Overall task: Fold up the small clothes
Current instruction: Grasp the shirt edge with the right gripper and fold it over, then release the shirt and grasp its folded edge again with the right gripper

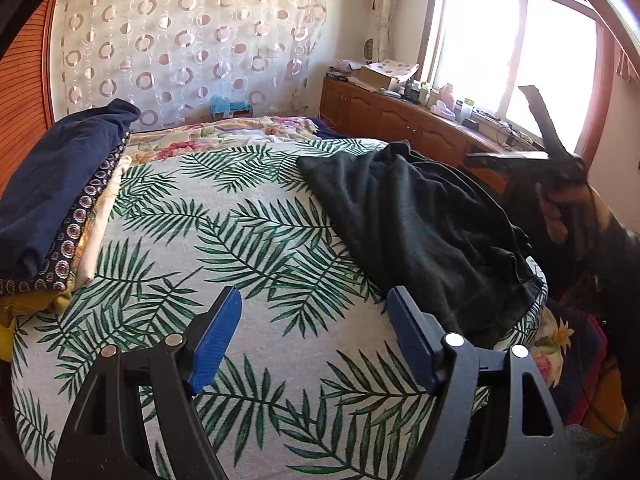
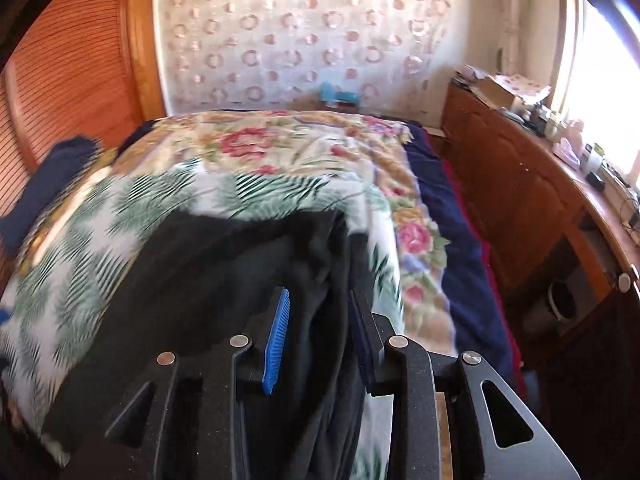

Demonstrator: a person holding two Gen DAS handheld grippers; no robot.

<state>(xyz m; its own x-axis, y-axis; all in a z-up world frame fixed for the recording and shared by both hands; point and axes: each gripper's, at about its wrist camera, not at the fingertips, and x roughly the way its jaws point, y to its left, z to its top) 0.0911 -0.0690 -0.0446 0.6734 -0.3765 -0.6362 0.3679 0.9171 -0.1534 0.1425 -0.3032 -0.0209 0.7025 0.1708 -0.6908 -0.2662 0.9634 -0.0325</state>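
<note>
On the bed, seen from the left wrist, the dark garment (image 1: 420, 232) lies along the right edge of the palm-leaf sheet (image 1: 256, 264), its long axis running from the near right corner away toward the far side. The left gripper (image 1: 314, 344) hangs over bare sheet with its jaws spread wide and nothing between them; the garment's near hem sits just beyond the right-hand blue pad, ahead and to the right. A stack of folded clothes (image 1: 60, 200), navy on top, rests at the left edge of the bed. The right gripper (image 1: 560, 168) shows at the right, raised off the bed's right edge.

From the right wrist, which is blurred by motion, the same dark garment (image 2: 248, 264) fills the space directly ahead, and a fold of it runs down between the blue pads. The right gripper (image 2: 320, 320) has its jaws narrowed, but whether they pinch the cloth I cannot tell. The floral quilt (image 2: 288, 144) covers the far part of the bed.

Judging by this, the right hand is nearer; the left must travel rightward to reach the hem.
</note>
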